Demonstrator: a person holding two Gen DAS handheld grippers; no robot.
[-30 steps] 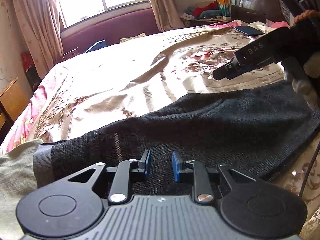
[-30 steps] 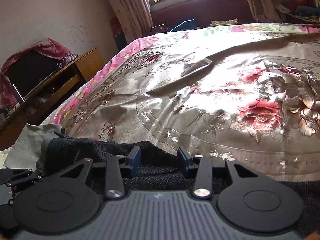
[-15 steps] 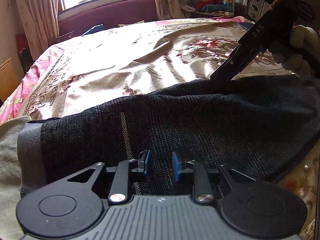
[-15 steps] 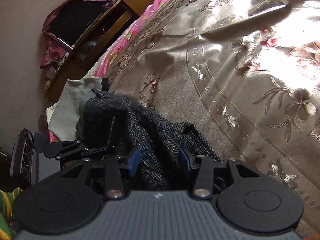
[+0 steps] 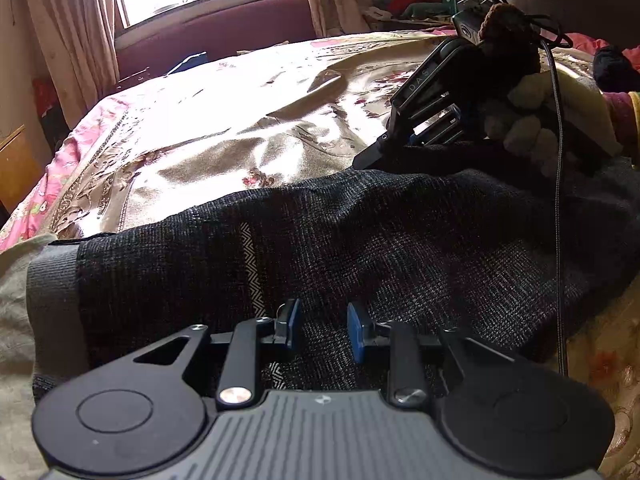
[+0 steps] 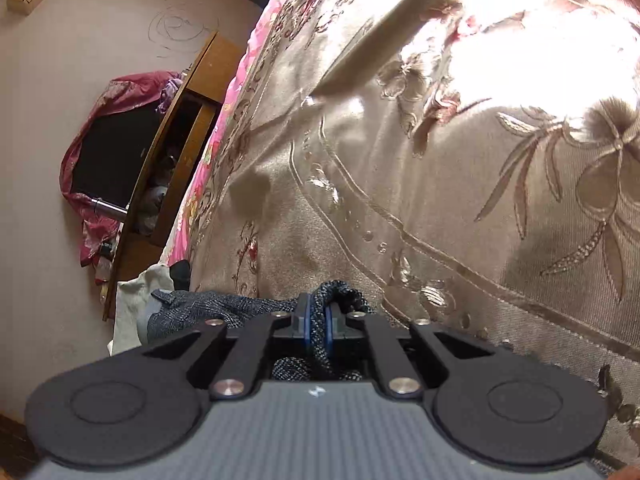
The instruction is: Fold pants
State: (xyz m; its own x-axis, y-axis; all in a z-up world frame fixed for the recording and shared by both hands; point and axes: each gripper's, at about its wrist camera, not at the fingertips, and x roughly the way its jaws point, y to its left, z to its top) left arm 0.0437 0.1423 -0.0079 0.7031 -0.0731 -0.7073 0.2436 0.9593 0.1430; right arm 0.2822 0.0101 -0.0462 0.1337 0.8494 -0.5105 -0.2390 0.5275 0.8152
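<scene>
While a thin fold of the dark grey woven pants (image 6: 320, 320) is being clamped by the right tool (image 6: 319, 322), slippage is being risked; the left tool (image 5: 320, 330) is being held apart.

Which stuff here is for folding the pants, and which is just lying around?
For the job: pants, left gripper, right gripper, bed.
Lying around: beige cloth, blue thing, clothes pile.

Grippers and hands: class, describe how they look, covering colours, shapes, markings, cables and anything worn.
Each gripper, left gripper and right gripper, has a black body with two round discs, a ribbed grey centre, silver screws and blue pads. The right one bears the letters DAS and trails a black cable. Its hand wears a fuzzy cream glove.
</scene>
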